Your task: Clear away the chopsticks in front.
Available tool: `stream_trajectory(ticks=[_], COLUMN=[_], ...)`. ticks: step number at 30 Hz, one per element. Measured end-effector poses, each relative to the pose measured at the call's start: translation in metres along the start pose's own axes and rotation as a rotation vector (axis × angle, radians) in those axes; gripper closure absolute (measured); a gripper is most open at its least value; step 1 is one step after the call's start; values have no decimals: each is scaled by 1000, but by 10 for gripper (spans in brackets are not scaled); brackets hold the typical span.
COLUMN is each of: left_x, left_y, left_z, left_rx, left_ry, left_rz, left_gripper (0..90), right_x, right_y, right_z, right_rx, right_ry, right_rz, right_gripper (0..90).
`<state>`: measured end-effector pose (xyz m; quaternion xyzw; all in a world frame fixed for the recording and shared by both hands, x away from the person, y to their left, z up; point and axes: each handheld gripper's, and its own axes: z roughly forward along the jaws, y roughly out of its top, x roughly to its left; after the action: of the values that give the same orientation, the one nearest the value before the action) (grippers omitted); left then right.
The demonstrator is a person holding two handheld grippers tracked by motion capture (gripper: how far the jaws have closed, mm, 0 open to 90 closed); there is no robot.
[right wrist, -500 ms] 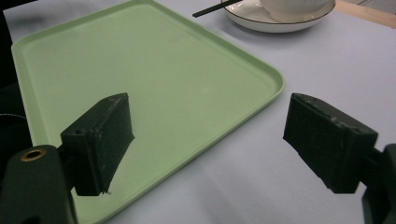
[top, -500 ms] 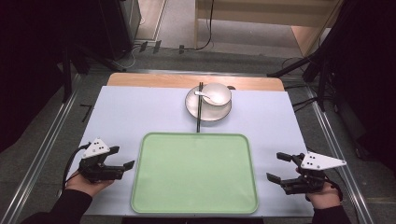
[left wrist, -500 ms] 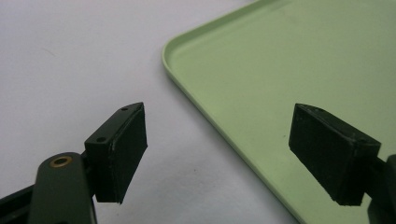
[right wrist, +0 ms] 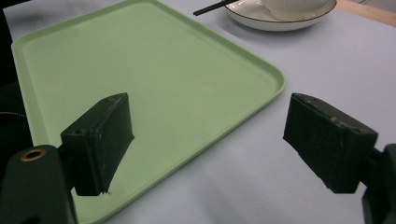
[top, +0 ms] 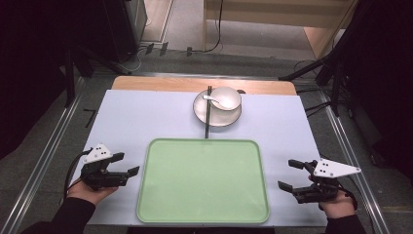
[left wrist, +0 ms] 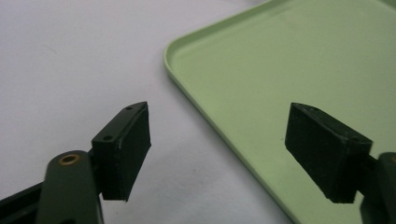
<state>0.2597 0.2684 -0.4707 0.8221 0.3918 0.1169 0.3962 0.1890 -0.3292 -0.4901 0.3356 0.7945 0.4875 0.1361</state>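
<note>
Green tray (top: 204, 187) between both grippers, left gripper (top: 125, 164) and right gripper (top: 289, 175) released, just beside its edges.

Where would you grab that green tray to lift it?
Probably by the raised rim of the tray on its two short sides, the left gripper coming from the left, the right gripper from the right. It lies flat; both sets of jaws are open beside it.

The green tray (top: 203, 183) lies bare, with open bench (top: 136, 117) on both sides. Beyond its far edge, a plate (top: 217, 114) with bowl (top: 226, 98) and chopsticks (top: 208, 112) blocks the middle.
</note>
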Motion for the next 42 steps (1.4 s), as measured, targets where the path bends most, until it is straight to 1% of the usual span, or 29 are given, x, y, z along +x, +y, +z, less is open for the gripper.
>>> stream_trajectory(ticks=[3, 7, 10, 12, 13, 14, 17, 18, 19, 20, 21, 22, 25, 27, 30, 31, 32, 33, 34, 35, 37, 38, 39, 40, 41, 42], left_x=[0, 0, 0, 0, 0, 0, 0, 0, 0, 0, 0, 0, -2, -3, -4, -4, -4, -4, -4, -4, -6, -6, -6, -6, -6, -5], left_y=[0, 0, 0, 0, 0, -1, -1, -1, -1, 0, 0, 0, 2, 2, 4, 4, 6, 6, 7, 8, 11, 11, 14, 16, 16, 20], left_z=[0, 0, -1, 0, 1, 0, 0, 0, 0, -1, -1, -1, -2, -1, 1, 1, 2, 2, 2, 2, 1, 1, 1, 2, 2, 3], left_rx=[6, 1, -2, 4, 4, 4, 3, 3, 3, 5, 5, 9, 16, 25, 36, 44, 64, 64, 79, 75, 64, 64, 60, 62, 62, 65], left_ry=[-4, -6, 2, 20, 26, 25, 18, 14, 14, -3, -3, -9, -14, -8, -27, -27, -26, -26, -26, -28, -22, -22, -15, -18, -18, -18], left_rz=[-1, -1, 1, -10, -8, 0, 2, -13, -13, -39, -39, -49, -38, -37, -49, -66, -98, -98, -137, -136, -116, -116, -106, -118, -118, -140], left_gripper=[260, 268, 264, 233, 225, 225, 246, 254, 262, 269, 259, 259, 260, 257, 268, 270, 280, 307, 320, 327, 342, 333, 313, 303, 302, 302], right_x=[0, 0, 0, 0, 0, 0, 0, 0, 0, 0, 0, 0, 0, 0, 0, 0, 0, 0, 0, 0, 1, 1, 1, 1, 0, 0], right_y=[0, 0, 0, 0, 0, 0, 0, 0, 0, 0, 0, 0, 0, 0, 0, 0, 0, 0, 0, 0, 0, 0, 0, 0, 0, 0], right_z=[0, 0, 0, 0, 0, 0, 0, 0, 0, 0, 0, 0, 1, 1, 1, 1, 1, 1, 1, 1, 1, 1, 1, 1, 1, 1], right_rx=[-1, 1, 1, 2, 2, 2, 0, 0, 0, 1, 1, 1, 2, 2, 3, 3, 3, 4, 4, 4, 3, 5, 4, 4, 5, 5], right_ry=[0, 1, 0, 0, 0, 0, 0, 0, 0, 1, 3, 3, 4, 4, 3, 3, 3, 3, 3, 3, 2, 3, 3, 4, 3, 3], right_rz=[-1, -3, -1, -3, -2, -5, -5, -4, -5, -6, -7, -7, -8, -8, -8, -8, -8, -7, -8, -7, -5, -6, -6, -6, -7, -5], right_gripper=[162, 162, 163, 163, 163, 163, 163, 163, 163, 162, 163, 163, 163, 162, 163, 162, 163, 163, 162, 162, 162, 162, 163, 163, 162, 163])
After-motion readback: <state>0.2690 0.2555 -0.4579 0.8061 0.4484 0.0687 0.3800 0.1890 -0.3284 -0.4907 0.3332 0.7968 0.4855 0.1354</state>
